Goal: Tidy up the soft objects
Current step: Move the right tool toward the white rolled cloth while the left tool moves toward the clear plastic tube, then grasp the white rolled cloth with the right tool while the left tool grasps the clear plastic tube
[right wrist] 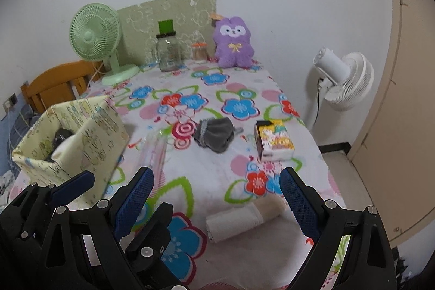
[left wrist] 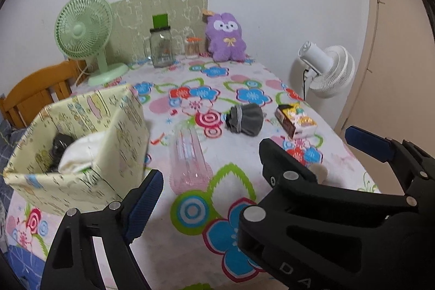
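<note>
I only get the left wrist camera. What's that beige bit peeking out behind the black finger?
Observer: It's the tip of a rolled cloth, mostly white, lying on the tablecloth.
Operator: Is the right gripper squeezing it?
Observer: No. The right gripper is open, with its fingers wide on either side of the roll.
Operator: What's down below the white fan?
Observer: Below the white fan, a black skirting strip runs along the foot of the wall.
</note>
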`<state>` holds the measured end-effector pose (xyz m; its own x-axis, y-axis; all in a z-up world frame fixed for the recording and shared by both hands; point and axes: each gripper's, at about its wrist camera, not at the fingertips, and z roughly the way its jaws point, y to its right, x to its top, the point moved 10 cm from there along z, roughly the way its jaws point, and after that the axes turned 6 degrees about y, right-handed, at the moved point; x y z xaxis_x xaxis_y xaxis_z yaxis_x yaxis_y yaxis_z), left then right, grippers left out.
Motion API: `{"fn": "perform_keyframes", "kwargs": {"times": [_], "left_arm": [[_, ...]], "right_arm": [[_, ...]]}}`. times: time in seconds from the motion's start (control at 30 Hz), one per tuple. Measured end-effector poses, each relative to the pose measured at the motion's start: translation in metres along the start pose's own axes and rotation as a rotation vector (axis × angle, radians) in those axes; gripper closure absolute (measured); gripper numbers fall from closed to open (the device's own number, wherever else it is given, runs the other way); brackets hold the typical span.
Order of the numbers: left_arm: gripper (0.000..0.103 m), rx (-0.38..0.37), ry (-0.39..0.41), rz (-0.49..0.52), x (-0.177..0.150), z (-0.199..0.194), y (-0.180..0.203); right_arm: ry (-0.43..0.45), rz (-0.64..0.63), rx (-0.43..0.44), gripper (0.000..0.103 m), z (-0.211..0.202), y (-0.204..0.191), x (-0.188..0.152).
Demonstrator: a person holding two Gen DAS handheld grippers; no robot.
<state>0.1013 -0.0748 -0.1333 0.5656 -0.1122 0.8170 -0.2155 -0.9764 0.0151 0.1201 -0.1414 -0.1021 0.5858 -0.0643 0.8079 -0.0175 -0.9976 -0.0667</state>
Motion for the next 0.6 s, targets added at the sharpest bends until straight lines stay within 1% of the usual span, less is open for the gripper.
{"fn": "perform_keyframes", "kwargs": {"times": [0.1,0.2,0.37,0.5,0.6], "left_arm": [[0.015,0.008,-0.014,0.01,-0.007,0.005,0.001],[0.015,0.014,-0.024,0.019,-0.013,0.009,0.002],[0.015,-0.001,-0.058,0.02,-0.025,0.019,0.005],[0.015,0.006,-0.08,0.023,-0.034,0.026,0.003],[0.015,0.009,-0.101,0.017,-0.04,0.031,0.0]], "right_arm": [[-0.016,0.015,-0.015,0.007,0.006,0.005,-0.009],[-0.02,0.062,-0.041,0.007,0.009,0.014,-0.018],[-0.075,0.096,-0.054,0.007,0.02,0.022,-0.036],[-0.109,0.103,-0.074,0.007,0.027,0.025,-0.047],[-0.143,0.125,-0.069,0.007,0.034,0.024,-0.055]]}}
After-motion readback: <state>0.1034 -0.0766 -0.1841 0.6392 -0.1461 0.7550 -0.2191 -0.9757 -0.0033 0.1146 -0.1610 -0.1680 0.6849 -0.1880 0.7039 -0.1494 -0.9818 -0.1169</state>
